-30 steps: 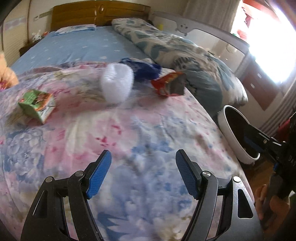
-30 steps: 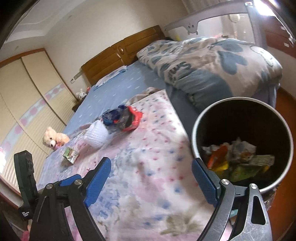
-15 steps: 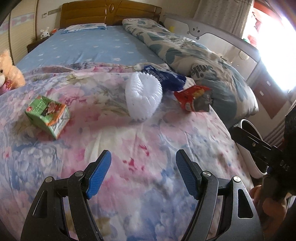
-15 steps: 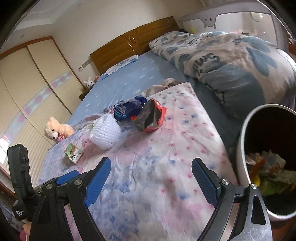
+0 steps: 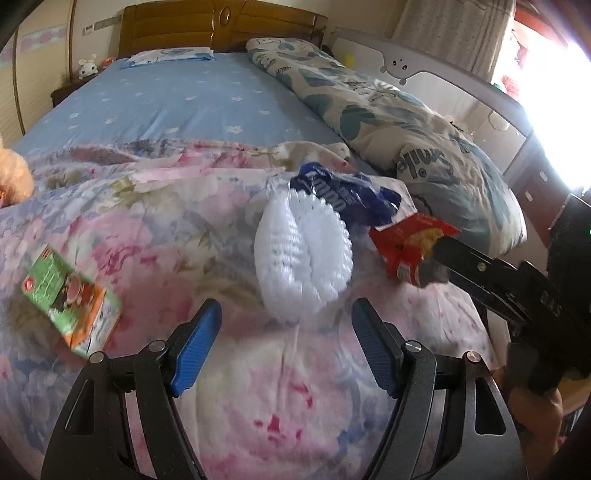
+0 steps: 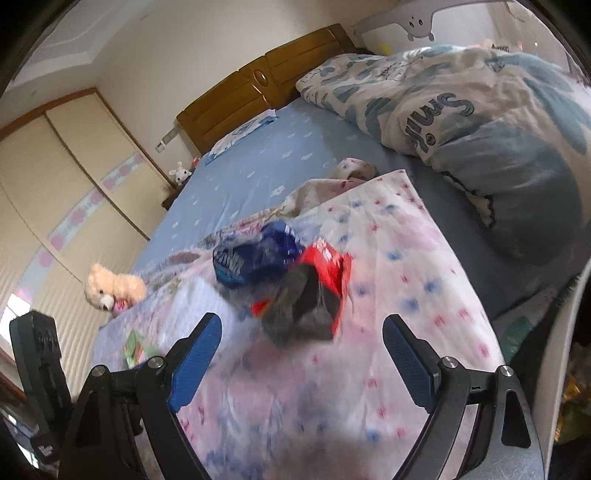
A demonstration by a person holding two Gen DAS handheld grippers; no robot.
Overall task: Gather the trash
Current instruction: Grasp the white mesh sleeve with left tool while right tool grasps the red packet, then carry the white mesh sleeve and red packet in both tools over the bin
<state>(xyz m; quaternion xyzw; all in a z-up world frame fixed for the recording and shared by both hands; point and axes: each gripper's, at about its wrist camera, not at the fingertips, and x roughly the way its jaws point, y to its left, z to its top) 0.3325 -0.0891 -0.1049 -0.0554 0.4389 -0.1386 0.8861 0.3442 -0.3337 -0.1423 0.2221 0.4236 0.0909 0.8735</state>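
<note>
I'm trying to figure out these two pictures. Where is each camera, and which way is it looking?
Left wrist view: sits on the left tool, looking down over the flowery quilt at the white foam net; the right tool's arm and a bit of hand show at right.
Right wrist view: sits on the right tool, facing the red snack bag; the left tool's body shows at left.
Both share the blue wrapper, red bag, quilt and wooden headboard.
</note>
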